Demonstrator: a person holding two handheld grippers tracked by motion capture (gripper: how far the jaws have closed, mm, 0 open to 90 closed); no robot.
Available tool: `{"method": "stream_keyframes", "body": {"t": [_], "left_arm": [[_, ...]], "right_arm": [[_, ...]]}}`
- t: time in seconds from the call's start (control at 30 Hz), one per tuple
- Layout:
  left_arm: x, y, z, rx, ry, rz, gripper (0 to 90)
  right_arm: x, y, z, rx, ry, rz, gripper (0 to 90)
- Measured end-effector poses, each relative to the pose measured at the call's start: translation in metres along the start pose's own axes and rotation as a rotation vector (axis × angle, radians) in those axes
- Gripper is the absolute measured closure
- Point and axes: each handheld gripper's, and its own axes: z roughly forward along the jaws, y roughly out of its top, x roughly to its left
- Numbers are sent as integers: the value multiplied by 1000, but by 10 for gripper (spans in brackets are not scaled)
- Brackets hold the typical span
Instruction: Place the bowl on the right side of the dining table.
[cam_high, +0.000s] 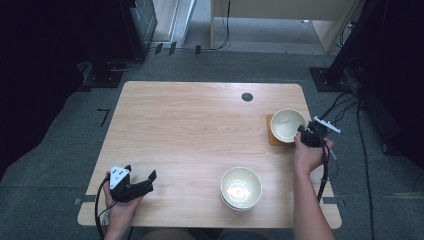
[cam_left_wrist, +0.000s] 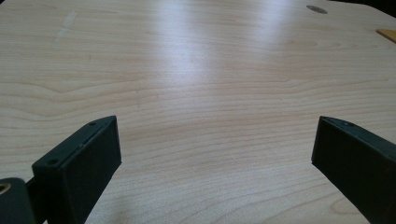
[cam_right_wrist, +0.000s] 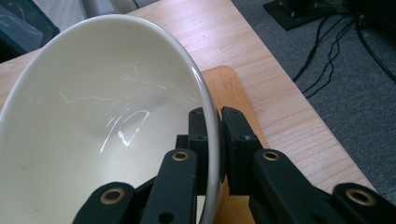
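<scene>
high view looks down on a light wooden table (cam_high: 190, 130) with a person's two forearms coming in from the bottom edge. the right gripper (cam_high: 305, 134) sits at the table's right edge, pinching the rim of a cream bowl (cam_high: 287, 125), which is over a small orange-brown coaster (cam_high: 270, 138) near that edge (whether the bowl's foot actually rests on the coaster cannot be told from here). right gripper view gives the grip plainly: the two black jaws are drawn together on the bowl's thin rim (cam_right_wrist: 212, 135), one jaw inside the bowl and one outside, with the glossy inner wall spreading off to the left and the coaster (cam_right_wrist: 229, 88) showing beyond the rim. grey carpet and black cables lie past the table edge there.

the left gripper (cam_high: 140, 177) rests near the table's front left corner, well apart from everything else, and its jaws stand wide apart with nothing between them. left gripper view shows bare wood grain between the two jaws, a small dark round cable hole (cam_left_wrist: 316, 9) far off and a sliver of the coaster (cam_left_wrist: 386, 34) at the right edge.

a second stack of cream bowls (cam_high: 241, 188) stands near the front edge of the table, between the two hands and closer to the right forearm, touched by neither gripper.
</scene>
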Motion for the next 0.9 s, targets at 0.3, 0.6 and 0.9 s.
{"method": "stream_keyframes", "body": {"t": [0.3,0.6,0.9], "left_arm": [[0,0,0,0,-1,-1,11],[0,0,0,-1,-2,-2,11],[0,0,0,-1,-1,-2,11]], "right_arm": [[0,3,8,28,-8,34,839],[-3,5,13,54,-12,72,837],[-4,10,19,84,-7,120,823]]}}
